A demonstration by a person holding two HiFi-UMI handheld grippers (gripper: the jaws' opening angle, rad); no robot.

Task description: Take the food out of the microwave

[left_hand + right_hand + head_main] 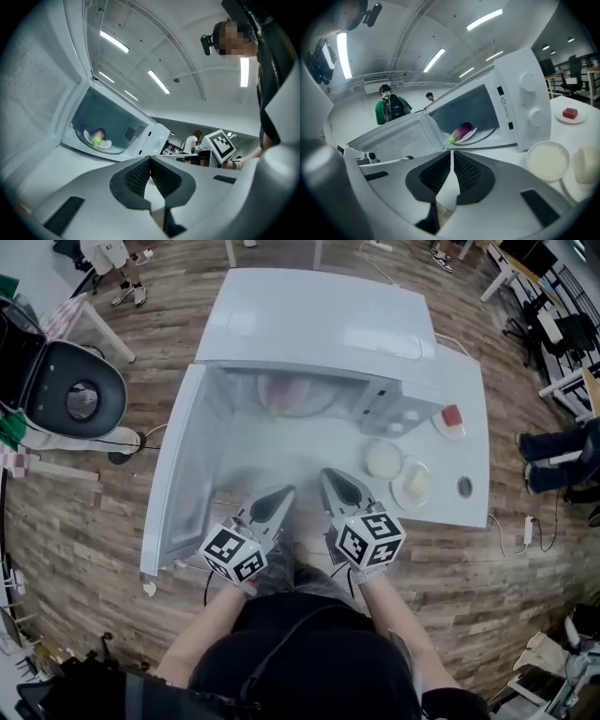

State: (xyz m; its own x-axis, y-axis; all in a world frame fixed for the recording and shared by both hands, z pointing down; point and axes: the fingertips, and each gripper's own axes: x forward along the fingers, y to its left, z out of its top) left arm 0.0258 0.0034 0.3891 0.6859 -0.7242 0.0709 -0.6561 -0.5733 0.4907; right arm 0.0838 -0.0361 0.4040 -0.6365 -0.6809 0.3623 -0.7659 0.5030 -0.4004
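Observation:
A white microwave (pixel 319 329) stands on the white table with its door (pixel 178 474) swung wide to the left. Inside, a purple and green vegetable (pixel 461 131) lies on a white plate (pixel 469 135) on the turntable; it also shows as the vegetable (pixel 97 137) in the left gripper view. Through the head view the cavity shows only a blurred pinkish patch (pixel 291 395). My left gripper (pixel 278 495) and right gripper (pixel 330 479) sit side by side near the table's front edge, both pointing at the opening. Each is shut with nothing between its jaws.
Right of the microwave stand a white bowl (pixel 383 458), a plate with a pale bun (pixel 412 484), a small plate with a red cube (pixel 451 418) and a dark round lid (pixel 465 487). People stand in the background; a black chair (pixel 70 395) is at far left.

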